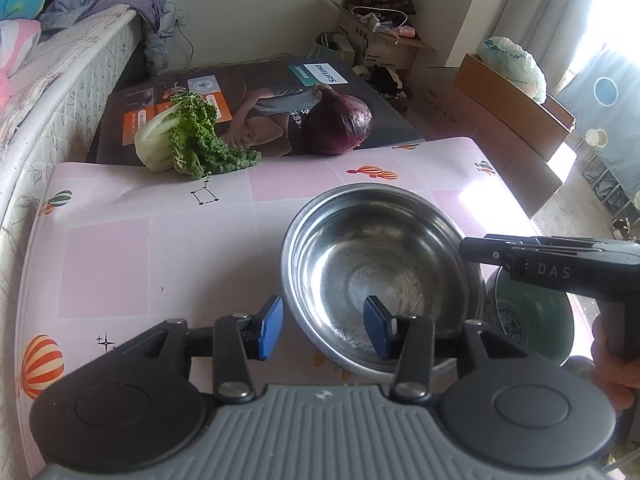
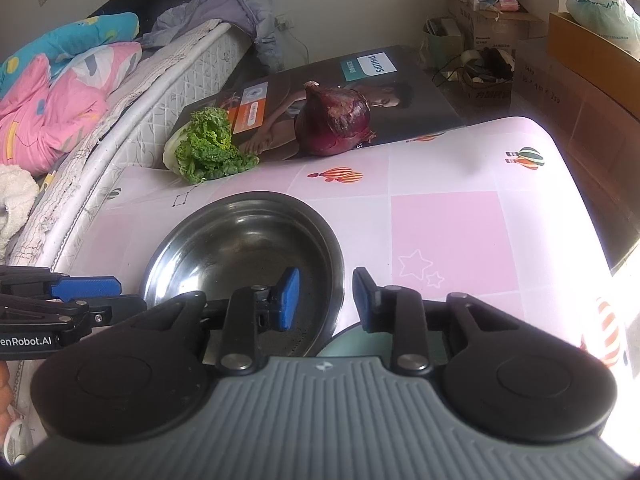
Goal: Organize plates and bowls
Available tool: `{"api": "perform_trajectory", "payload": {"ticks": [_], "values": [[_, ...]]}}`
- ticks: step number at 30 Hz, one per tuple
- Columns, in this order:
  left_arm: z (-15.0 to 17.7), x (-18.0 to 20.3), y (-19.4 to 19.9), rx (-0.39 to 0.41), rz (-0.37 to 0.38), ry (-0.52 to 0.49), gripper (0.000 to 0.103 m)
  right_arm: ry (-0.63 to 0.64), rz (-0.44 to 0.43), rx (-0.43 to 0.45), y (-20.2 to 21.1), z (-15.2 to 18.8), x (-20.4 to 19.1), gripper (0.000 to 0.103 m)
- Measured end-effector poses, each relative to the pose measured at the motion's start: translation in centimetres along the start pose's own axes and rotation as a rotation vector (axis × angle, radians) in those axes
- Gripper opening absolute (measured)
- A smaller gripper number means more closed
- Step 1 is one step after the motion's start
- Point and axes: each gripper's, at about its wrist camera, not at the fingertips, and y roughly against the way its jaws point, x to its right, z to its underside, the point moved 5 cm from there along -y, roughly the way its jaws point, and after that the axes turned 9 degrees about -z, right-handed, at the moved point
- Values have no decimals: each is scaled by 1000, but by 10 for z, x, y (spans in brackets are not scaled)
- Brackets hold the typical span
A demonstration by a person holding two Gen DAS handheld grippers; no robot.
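Observation:
A steel bowl (image 1: 380, 264) (image 2: 240, 248) sits on the pink table (image 1: 140, 240); its right side lies over a green ceramic bowl (image 1: 532, 320) (image 2: 344, 340) that is mostly hidden. My left gripper (image 1: 324, 330) straddles the steel bowl's near-left rim, one blue pad outside and one inside, with a gap on both sides. It is open. My right gripper (image 2: 326, 300) straddles the bowl's right rim in the same way, pads clear of the metal, also open. In the left wrist view the right gripper (image 1: 466, 250) reaches in from the right edge.
A leafy green vegetable (image 1: 180, 140) and a red onion (image 1: 340, 124) lie on a printed flat box (image 1: 260, 92) at the table's far edge. A bed (image 1: 60, 80) runs along the left. Cardboard boxes (image 1: 512, 96) stand to the right.

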Motion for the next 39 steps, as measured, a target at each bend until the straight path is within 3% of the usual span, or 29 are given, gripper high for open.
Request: {"api": "perform_trajectory", "payload": {"ticks": [3,12,16,21,31,39], "values": [[0,-1,12,25,-3,-1,51,-7,-11,28,14,-2,-1,34],[6,0,64,107,-9,-10,63,-1,-26,125,85,2,-8,62],[15,6,86,124,1,-32,64,28,-15,168,123,13,-15,84],[28,18,107,141,28,-48,66,126,50,211,171,28,-29,102],[60,48,129,136,99,-42,67,280,245,178,245,79,-41,102],[75,70,128,132,128,-38,66,292,142,281,294,112,-26,102]]}}
